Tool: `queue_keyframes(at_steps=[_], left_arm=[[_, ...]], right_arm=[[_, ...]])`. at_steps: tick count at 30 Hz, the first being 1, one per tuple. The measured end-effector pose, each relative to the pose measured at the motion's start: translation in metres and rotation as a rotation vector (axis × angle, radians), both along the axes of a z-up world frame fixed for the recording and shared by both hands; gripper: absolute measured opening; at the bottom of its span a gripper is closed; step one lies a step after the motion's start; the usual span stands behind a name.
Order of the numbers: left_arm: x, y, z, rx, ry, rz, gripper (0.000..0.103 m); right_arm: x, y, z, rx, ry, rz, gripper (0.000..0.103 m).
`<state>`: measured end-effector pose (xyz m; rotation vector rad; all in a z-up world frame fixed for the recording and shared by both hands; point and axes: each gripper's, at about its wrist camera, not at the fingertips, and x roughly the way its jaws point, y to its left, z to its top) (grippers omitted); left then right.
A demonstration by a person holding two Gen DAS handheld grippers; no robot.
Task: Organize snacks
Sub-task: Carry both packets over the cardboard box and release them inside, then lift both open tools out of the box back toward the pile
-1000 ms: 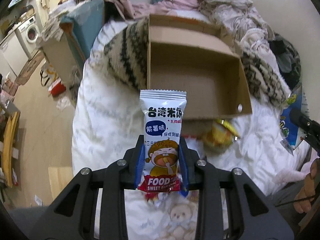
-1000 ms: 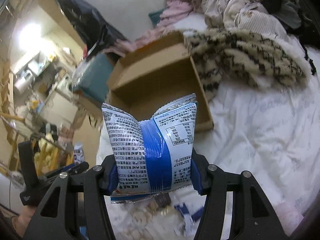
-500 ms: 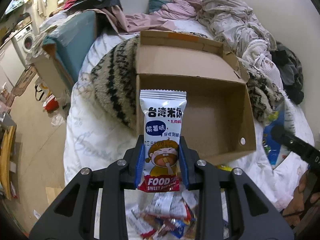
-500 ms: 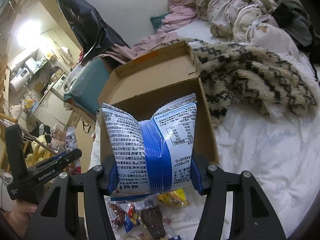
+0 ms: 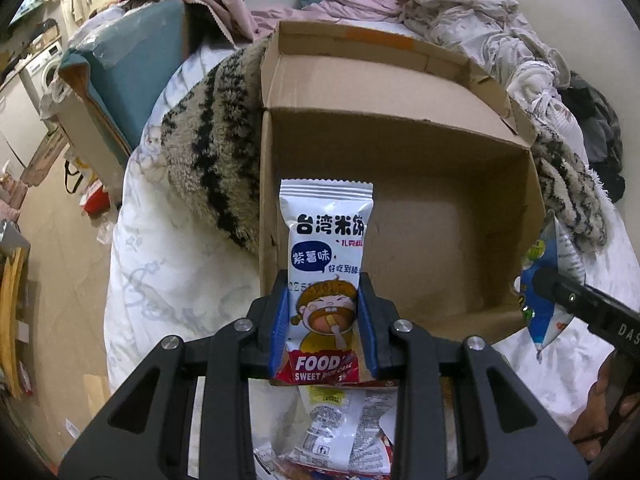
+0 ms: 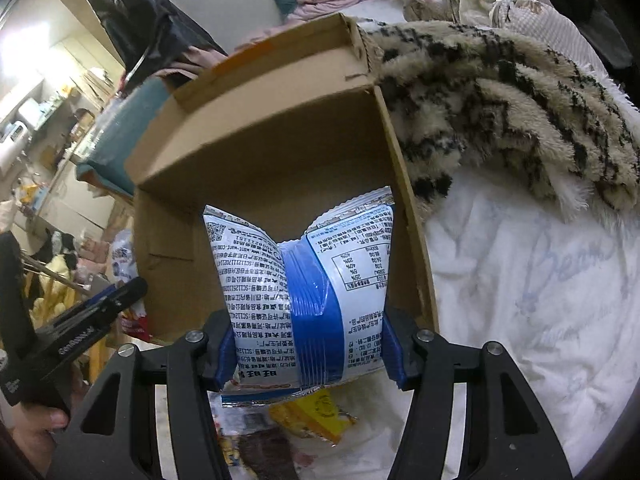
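Note:
My left gripper (image 5: 323, 312) is shut on a slim white rice-cake packet (image 5: 326, 264) with a cartoon face and a red "FOOD" band, held upright at the near left corner of an open cardboard box (image 5: 400, 168). My right gripper (image 6: 308, 344) is shut on a puffy blue-and-white snack bag (image 6: 304, 288), its printed back facing me, in front of the same box (image 6: 272, 152). The box floor is bare. In the left wrist view the right gripper's finger (image 5: 576, 300) and its bag (image 5: 554, 276) show at the box's right front corner.
The box lies on a white bed sheet (image 6: 520, 280) against a beige-and-black fuzzy blanket (image 6: 500, 92). Loose snack packets (image 5: 344, 428) lie on the sheet under both grippers. Crumpled clothes (image 5: 460, 4) pile behind. A teal-topped box (image 5: 120, 68) stands at the bed's left.
Both grippers moved forward and down toward the box, which now fills more of each view. Each keeps its packet. The snack pile has slid under the grippers.

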<state>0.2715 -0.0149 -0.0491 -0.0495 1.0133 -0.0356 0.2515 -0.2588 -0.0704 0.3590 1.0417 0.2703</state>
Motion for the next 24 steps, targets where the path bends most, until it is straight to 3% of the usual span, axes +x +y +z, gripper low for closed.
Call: queue_keyframes(at_steps=[9,13,14,16,17,18,20,24], left_arm=[[0.004,0.001,0.003,-0.022,-0.022,0.0,0.028],[0.001,-0.001,0.003,-0.019,-0.028,-0.007,0.028],[0.001,-0.001,0.003,-0.024,-0.027,-0.013,0.029],[0.002,-0.003,0.003,-0.02,-0.019,-0.024,0.041],[0.001,-0.003,0.004,-0.023,-0.02,-0.027,0.057],[0.0,-0.004,0.005,-0.026,-0.03,-0.027,0.071],[-0.003,-0.006,0.008,-0.025,-0.053,-0.03,0.083],[-0.008,-0.008,0.01,-0.024,-0.051,-0.049,0.084]], right_arm=[[0.006,-0.004,0.005,-0.008,-0.116,-0.109,0.064],[0.015,-0.004,-0.003,0.033,-0.043,-0.102,0.067],[0.015,-0.004,-0.003,0.049,-0.033,-0.105,0.077],[0.012,-0.005,0.0,0.056,-0.05,-0.116,0.09],[0.012,-0.005,0.002,0.05,-0.061,-0.116,0.094],[0.012,-0.004,0.003,0.044,-0.059,-0.112,0.095],[0.013,-0.003,0.002,0.055,-0.047,-0.095,0.095],[0.011,0.001,0.004,0.069,-0.046,-0.079,0.095]])
